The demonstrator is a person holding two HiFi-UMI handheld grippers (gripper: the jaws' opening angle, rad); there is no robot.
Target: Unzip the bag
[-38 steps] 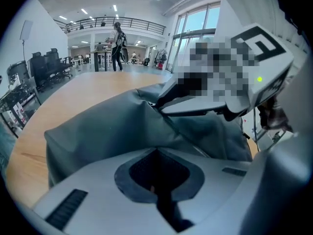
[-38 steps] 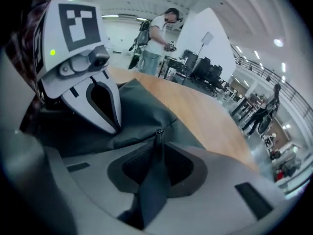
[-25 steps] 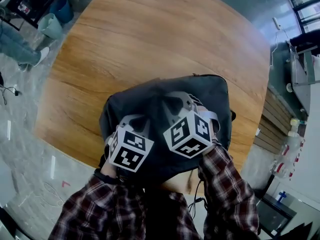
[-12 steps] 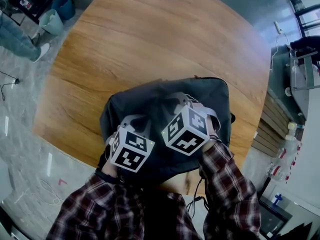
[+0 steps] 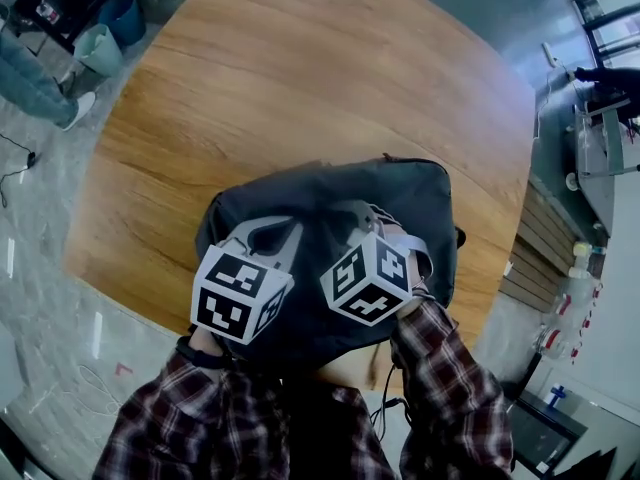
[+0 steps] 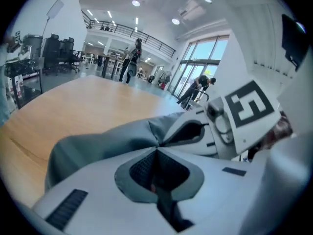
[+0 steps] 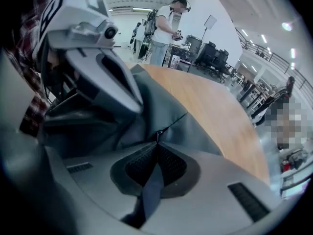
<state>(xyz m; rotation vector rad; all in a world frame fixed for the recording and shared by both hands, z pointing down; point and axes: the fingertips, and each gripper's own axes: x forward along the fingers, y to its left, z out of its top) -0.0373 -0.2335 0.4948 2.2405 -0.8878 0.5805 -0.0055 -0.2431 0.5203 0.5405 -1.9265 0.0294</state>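
Wooden round table [image 5: 300,88] in a big open office, and the dark grey bag [image 5: 420,203] sat at its near edge, right in front of the person. Left gripper [image 6: 156,148] was clamped tight on a fold of the bag's fabric. Right gripper [image 7: 157,143] was pinched on the pull strap [image 7: 151,182] at the end of the zipper [image 7: 175,121].

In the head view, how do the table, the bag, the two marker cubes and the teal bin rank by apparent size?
1. table
2. bag
3. left cube and right cube: alike, so not ranked against each other
4. bin, though it is farther from the camera, so it only looks smallest
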